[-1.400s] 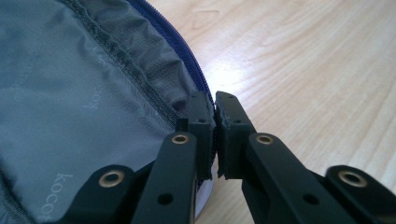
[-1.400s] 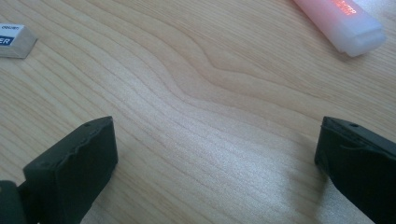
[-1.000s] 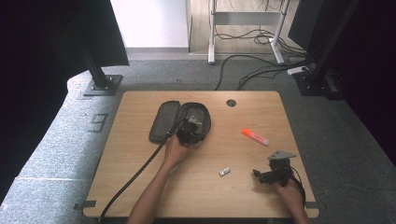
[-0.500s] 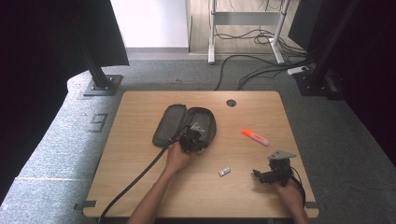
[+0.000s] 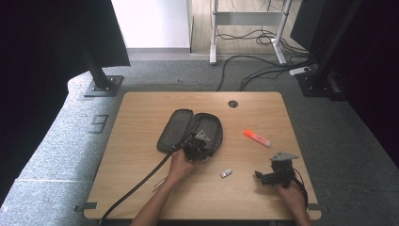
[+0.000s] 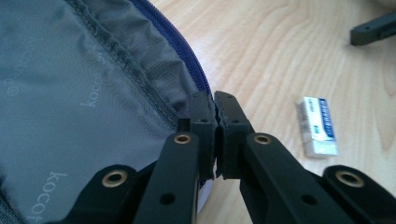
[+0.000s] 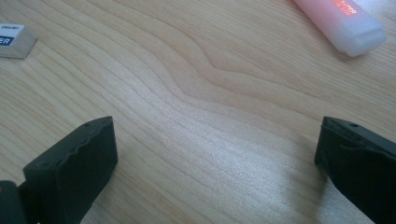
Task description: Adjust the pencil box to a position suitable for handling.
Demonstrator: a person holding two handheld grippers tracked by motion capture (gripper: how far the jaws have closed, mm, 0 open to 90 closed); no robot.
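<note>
The open pencil case [image 6: 93, 93] is gripped at its rim by the left tool [image 6: 215, 109]; the right tool [image 7: 215, 154] is held wide open over the worktop [image 7: 210, 93].

"koco…" printed repeatedly on the pencil case lining [image 6: 70, 93], a "9" marked on the floor [image 5: 98, 123]

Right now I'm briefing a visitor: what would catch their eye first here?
The open grey pencil case at the middle of the wooden table, with the left tongs clamped on its zipper edge. To its right lie an orange highlighter and a small white eraser, near the open right tongs.
</note>
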